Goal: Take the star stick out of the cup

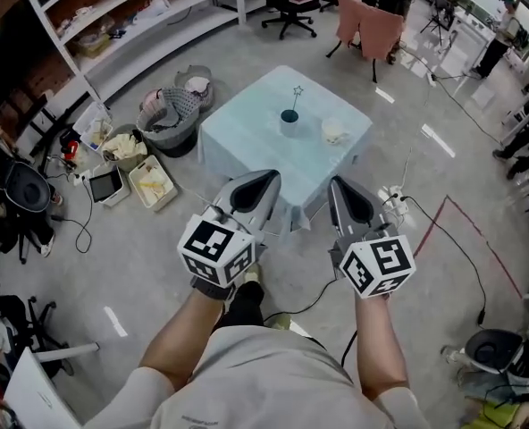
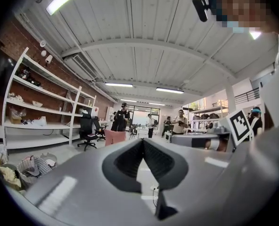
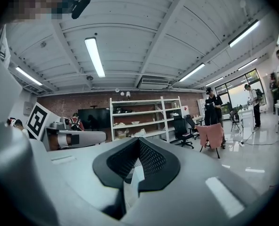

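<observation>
A small dark-rimmed cup [image 1: 289,120] stands near the far side of a small table [image 1: 242,141] covered in pale blue cloth. A thin star stick [image 1: 297,93] rises upright out of the cup. My left gripper [image 1: 270,176] and right gripper [image 1: 335,182] are held side by side close to my body, short of the table's near edge and well away from the cup. Both point upward and forward. In the left gripper view the left gripper [image 2: 142,141] has its jaws touching with nothing between them. The right gripper [image 3: 138,140] looks the same. Neither gripper view shows the cup.
A white bowl [image 1: 334,132] sits on the table to the right of the cup. Left of the table are a basket of cloth [image 1: 168,116] and boxes [image 1: 152,182] on the floor. Shelves [image 1: 139,25] line the far left. An office chair [image 1: 289,9] and a pink-draped chair [image 1: 370,27] stand beyond.
</observation>
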Tool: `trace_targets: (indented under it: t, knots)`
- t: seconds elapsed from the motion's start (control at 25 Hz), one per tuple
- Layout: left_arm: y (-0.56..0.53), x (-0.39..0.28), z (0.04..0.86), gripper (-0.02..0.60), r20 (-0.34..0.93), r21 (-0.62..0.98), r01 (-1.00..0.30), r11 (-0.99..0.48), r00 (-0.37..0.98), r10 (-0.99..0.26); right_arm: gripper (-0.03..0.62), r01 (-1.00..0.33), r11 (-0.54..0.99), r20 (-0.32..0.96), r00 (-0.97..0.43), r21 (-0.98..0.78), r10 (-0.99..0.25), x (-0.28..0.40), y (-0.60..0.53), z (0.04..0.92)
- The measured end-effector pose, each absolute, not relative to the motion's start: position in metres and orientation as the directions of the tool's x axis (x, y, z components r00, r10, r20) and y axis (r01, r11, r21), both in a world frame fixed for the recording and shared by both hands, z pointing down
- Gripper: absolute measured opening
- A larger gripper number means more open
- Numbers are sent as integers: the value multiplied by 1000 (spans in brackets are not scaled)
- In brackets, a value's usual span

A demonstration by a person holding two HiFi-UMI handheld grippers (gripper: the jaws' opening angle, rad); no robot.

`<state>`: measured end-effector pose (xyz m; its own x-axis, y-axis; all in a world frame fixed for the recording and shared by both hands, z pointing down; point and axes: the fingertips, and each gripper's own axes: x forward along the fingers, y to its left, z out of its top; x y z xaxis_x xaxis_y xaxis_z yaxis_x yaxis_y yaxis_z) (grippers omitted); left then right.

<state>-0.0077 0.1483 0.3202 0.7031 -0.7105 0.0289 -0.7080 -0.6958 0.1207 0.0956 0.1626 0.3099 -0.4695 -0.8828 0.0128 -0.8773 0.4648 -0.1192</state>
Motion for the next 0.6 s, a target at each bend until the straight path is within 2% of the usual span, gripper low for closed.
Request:
trace_targets:
  t: [0.6]
  knots:
    - [-37, -34, 351, 6, 49, 105, -632, -767, 774, -631, 11, -909, 389, 63, -401, -149, -914, 51, -18, 336]
